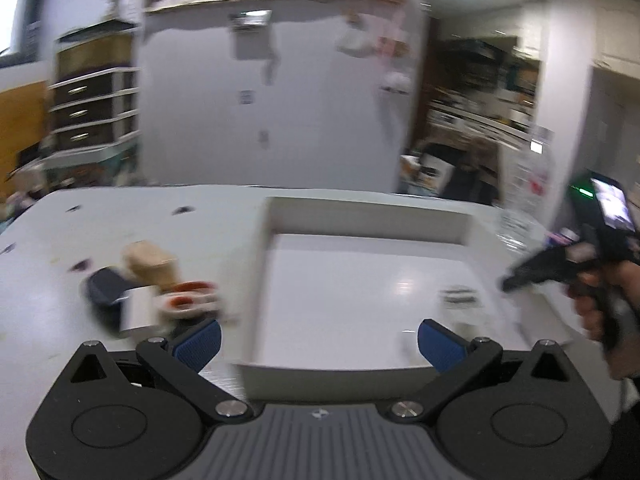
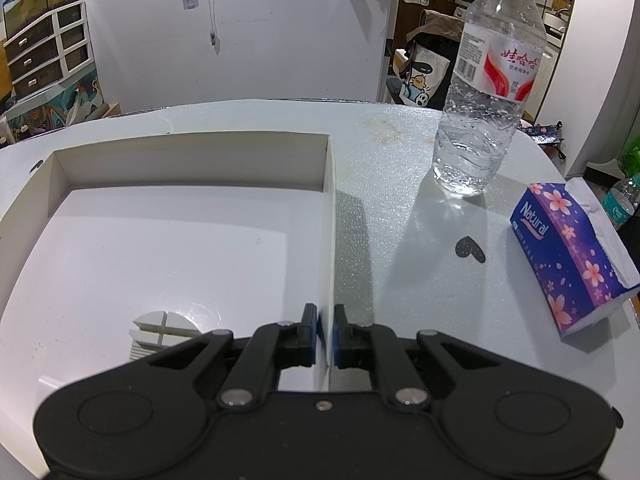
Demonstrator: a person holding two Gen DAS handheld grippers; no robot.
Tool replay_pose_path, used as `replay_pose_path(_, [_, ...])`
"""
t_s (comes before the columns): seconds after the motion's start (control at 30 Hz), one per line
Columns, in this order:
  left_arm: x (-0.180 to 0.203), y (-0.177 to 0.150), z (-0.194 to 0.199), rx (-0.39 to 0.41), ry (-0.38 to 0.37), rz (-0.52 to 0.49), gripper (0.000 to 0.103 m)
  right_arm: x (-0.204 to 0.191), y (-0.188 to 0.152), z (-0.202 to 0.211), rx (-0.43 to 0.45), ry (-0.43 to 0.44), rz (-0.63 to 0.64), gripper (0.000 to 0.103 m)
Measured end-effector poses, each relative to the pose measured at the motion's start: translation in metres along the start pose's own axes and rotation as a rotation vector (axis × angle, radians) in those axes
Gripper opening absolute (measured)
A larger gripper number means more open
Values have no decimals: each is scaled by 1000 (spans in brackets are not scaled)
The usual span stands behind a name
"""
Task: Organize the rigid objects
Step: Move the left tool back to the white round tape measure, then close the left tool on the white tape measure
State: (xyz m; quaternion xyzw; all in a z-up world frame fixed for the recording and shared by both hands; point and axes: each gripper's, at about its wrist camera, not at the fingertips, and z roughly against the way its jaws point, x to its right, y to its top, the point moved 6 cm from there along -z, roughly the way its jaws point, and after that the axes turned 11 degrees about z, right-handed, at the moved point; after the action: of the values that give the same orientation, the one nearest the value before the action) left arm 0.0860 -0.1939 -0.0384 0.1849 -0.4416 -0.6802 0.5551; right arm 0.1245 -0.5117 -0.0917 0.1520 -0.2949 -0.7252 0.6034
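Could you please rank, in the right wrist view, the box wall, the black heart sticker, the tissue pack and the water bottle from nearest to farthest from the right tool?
1. Box wall: clamped in the right tool.
2. Black heart sticker: on the table, ahead and right.
3. Tissue pack: farther right, near the table edge.
4. Water bottle: upright, farthest back, right.
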Motion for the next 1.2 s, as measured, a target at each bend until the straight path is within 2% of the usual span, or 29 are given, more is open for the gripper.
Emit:
replay_pose_path(0.23, [-61, 8, 12, 47, 139, 52, 103, 0, 0, 0, 0, -2, 2, 8])
replay_pose_path(0.37, [-93, 3, 8, 29, 207, 96, 101, 0, 0, 0, 1, -4, 5, 8])
replay_pose_path(0.43, [-104, -1, 4, 10, 233, 112, 97, 0, 0, 0, 1, -4, 5, 8])
replay_pose_path(0.6, [-122, -13, -9, -44, 255, 133, 79, 0, 0, 0, 1, -4, 5, 8])
replay_pose_path(0.7, [-124, -15, -14, -50, 258, 127, 76, -1, 0, 0, 0, -4, 6, 8])
replay_pose_path(0.93, [-125, -20, -33, -71, 287, 110, 76, 0, 0, 0, 0, -5, 6, 8])
replay_pose_path(0.97, [-126, -20, -35, -73, 290, 109, 74, -1, 0, 0, 0, -5, 6, 8])
replay_pose_path(1.0, [-126, -19, -37, -65, 300, 101, 65, 0, 0, 0, 0, -4, 6, 8])
replay_pose_path(1.07, [-125, -17, -37, -60, 307, 94, 56, -1, 0, 0, 0, -4, 6, 8])
replay_pose_path(1.2, [-124, -16, -35, -66, 294, 87, 56, -1, 0, 0, 0, -4, 5, 8])
